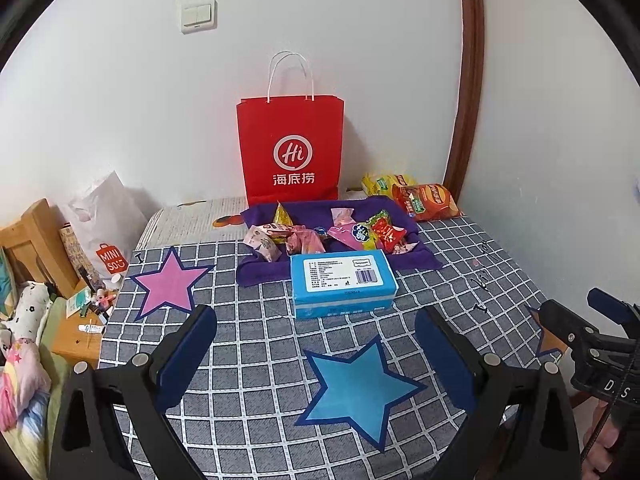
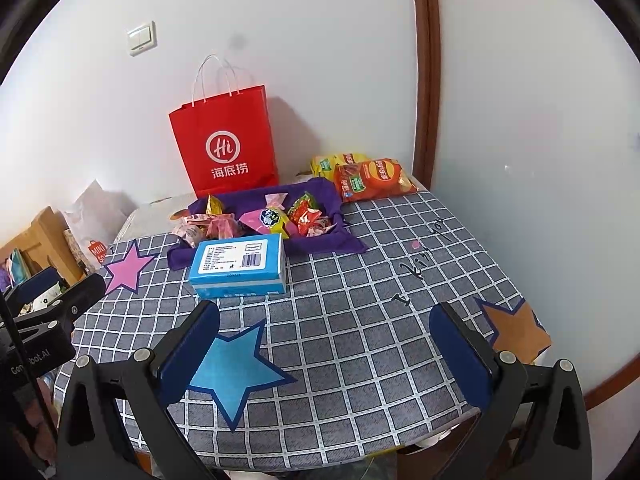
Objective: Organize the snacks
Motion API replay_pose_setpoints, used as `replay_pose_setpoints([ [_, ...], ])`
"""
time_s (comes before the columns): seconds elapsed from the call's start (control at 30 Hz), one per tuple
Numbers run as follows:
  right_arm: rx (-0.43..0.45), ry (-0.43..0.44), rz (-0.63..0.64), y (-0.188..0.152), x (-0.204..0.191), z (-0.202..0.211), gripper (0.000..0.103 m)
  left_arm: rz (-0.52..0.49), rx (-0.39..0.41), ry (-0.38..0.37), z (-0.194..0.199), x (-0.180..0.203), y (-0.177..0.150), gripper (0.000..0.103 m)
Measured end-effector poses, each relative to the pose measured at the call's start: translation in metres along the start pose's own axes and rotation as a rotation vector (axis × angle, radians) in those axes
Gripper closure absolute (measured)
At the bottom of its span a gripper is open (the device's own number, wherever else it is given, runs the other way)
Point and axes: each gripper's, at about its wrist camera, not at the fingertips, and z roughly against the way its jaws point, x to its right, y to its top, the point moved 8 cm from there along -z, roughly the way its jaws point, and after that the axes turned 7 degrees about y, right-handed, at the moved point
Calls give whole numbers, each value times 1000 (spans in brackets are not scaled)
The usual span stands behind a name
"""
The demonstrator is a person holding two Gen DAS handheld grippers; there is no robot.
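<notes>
Both my left gripper [image 1: 316, 344] and right gripper [image 2: 324, 340] hover spread apart, empty; I'd approach the snack pile [image 1: 332, 232] low, picking one packet cleanly.

Ahead of the left gripper's fingers [image 1: 188, 344], the blue tissue box [image 1: 343, 280] covers the near edge of the purple cloth [image 1: 256, 272], and the print on its label is too small to read. The snack packets [image 1: 328, 234] heaped on the cloth overlap, so their number cannot be told. Beyond them the red paper bag [image 1: 291, 148] hides its own contents. Far ahead and right of the right gripper's fingers [image 2: 460, 356], the orange crisp bag [image 2: 372, 179] covers most of the yellow crisp bag [image 2: 328, 163]. The orange star [image 2: 520, 330] folds over the counter [image 2: 360, 320] edge, partly hidden.
</notes>
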Motion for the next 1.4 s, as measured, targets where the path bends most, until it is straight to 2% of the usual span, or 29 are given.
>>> replay_pose_setpoints([
  [1.4,15,17,14,-1,-7,10,0,13,11,15,8,1,2,3],
])
